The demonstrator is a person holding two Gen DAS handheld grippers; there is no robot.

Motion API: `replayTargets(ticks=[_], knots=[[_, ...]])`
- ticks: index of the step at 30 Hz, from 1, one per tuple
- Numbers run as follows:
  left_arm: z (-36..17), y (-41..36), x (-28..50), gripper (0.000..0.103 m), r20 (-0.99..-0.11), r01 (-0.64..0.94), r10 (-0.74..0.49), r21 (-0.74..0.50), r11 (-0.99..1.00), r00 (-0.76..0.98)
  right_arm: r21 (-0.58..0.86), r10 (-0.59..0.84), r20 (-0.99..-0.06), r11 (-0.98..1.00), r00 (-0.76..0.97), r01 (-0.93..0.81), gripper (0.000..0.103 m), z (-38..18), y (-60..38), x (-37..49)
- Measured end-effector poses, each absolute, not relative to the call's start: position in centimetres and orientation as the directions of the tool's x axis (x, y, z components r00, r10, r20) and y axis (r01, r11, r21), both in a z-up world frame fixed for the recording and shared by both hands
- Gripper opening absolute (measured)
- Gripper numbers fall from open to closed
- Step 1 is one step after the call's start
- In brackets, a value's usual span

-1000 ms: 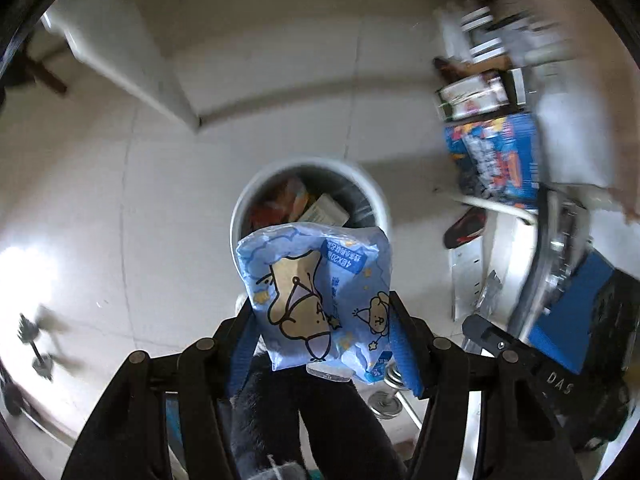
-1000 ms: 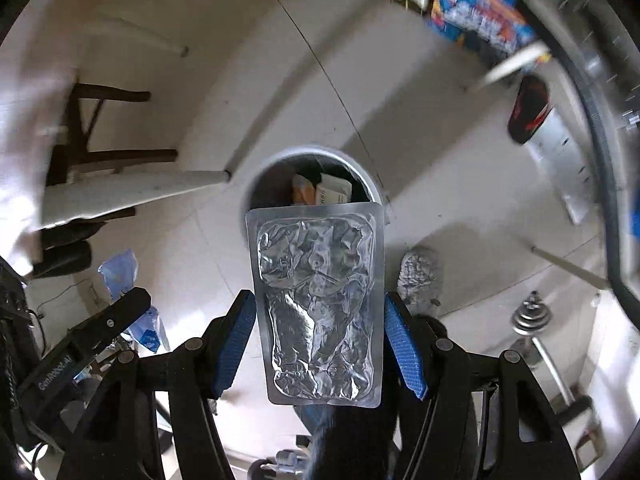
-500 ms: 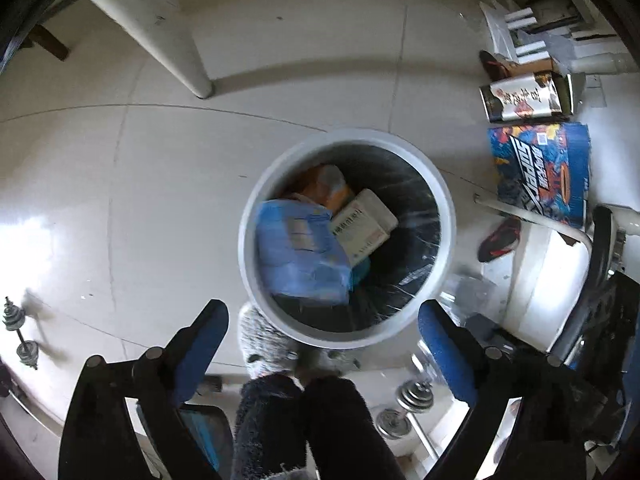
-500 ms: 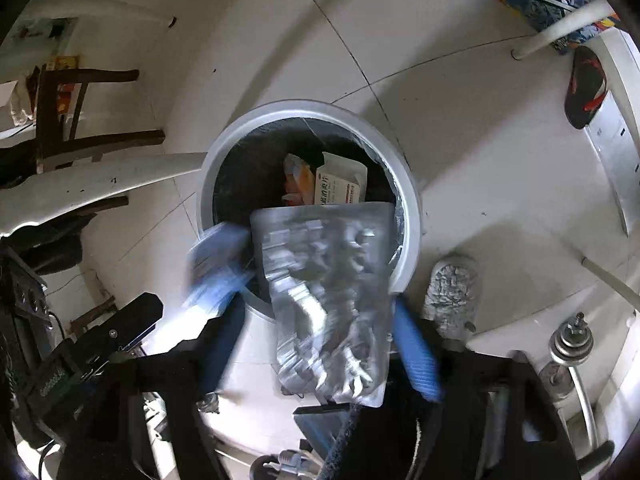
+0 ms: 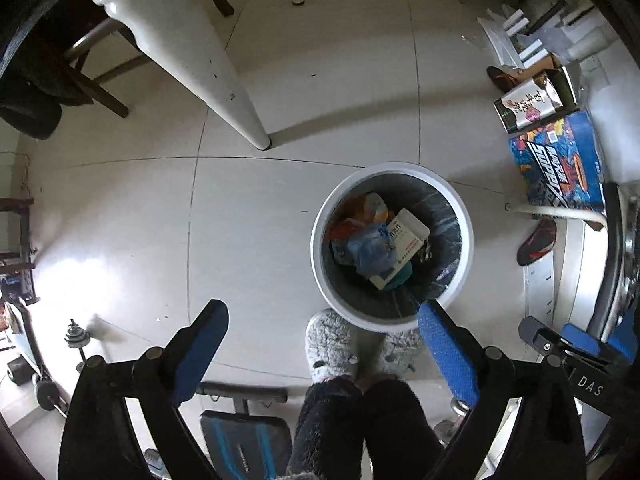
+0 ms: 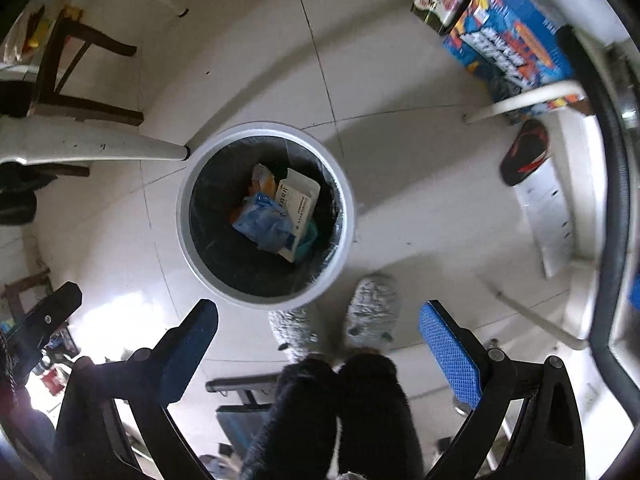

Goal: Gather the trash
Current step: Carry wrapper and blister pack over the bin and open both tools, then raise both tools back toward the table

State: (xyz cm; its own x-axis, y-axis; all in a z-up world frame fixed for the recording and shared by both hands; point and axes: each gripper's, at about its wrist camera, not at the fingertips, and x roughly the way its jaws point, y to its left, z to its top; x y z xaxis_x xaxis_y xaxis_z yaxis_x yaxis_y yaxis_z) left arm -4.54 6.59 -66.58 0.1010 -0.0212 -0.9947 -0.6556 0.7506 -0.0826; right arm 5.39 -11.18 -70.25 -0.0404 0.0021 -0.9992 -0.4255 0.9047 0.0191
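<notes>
A round white trash bin (image 5: 320, 268) with a black liner stands on the tiled floor; it also shows in the right wrist view (image 6: 184, 236). Inside lie a blue wrapper (image 5: 370, 250) (image 6: 264, 222), a white box (image 5: 404, 240) (image 6: 298, 200) and orange packaging (image 5: 366, 204). My left gripper (image 5: 324, 340) is open and empty, above and on the near side of the bin. My right gripper (image 6: 320, 340) is open and empty, also above the bin's near side. The silver foil pack is not visible.
The person's grey slippers (image 5: 332, 344) (image 6: 372, 308) stand just beside the bin. A white table leg (image 5: 224, 92) (image 6: 120, 146) rises behind it. Colourful boxes (image 5: 560, 164) (image 6: 508, 48), a dark slipper (image 5: 536, 240) and dumbbells (image 5: 76, 336) lie around the floor.
Both grippers opened. The blue wrapper dropped from the left gripper into the bin and the silver foil pack left the right gripper. Both grippers have risen above the bin.
</notes>
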Motion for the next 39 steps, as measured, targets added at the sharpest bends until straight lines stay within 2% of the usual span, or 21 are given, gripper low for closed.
replayTargets(ticks=[7,17,25,34,39], knots=[[-60.9,5.4,-6.0,0.097,-0.994,-0.644,-0.029,-0.093,0.760,0.109,-0.007,-0.010,-1.000,0.890,-0.004,-0.456,0.102,-63.0,-11.4,3.4],[-50.1,3.9,-8.8,0.097,-0.989,-0.616,-0.016,-0.106,0.781,0.150,0.005,0.011,-1.000,0.879,0.010,-0.477,0.102,-50.9,-11.2,-0.4],[-40.3,4.8,-9.3,0.097,-0.974,-0.617,0.095,-0.053,0.785,0.205,0.075,0.104,-0.994,0.900,0.044,-0.429,0.102,-39.6,-9.6,-1.4],[-32.1,7.9,-1.6,0.097,-0.921,-0.625,0.238,-0.009,0.780,0.310,0.123,0.198,-0.957,0.939,0.210,-0.321,0.102,-28.0,-8.4,8.5],[-30.2,10.9,6.8,0.103,-0.916,-0.620,0.211,-0.051,0.783,0.341,0.131,0.193,-0.941,0.965,0.279,-0.229,0.102,-24.4,-9.3,19.6]])
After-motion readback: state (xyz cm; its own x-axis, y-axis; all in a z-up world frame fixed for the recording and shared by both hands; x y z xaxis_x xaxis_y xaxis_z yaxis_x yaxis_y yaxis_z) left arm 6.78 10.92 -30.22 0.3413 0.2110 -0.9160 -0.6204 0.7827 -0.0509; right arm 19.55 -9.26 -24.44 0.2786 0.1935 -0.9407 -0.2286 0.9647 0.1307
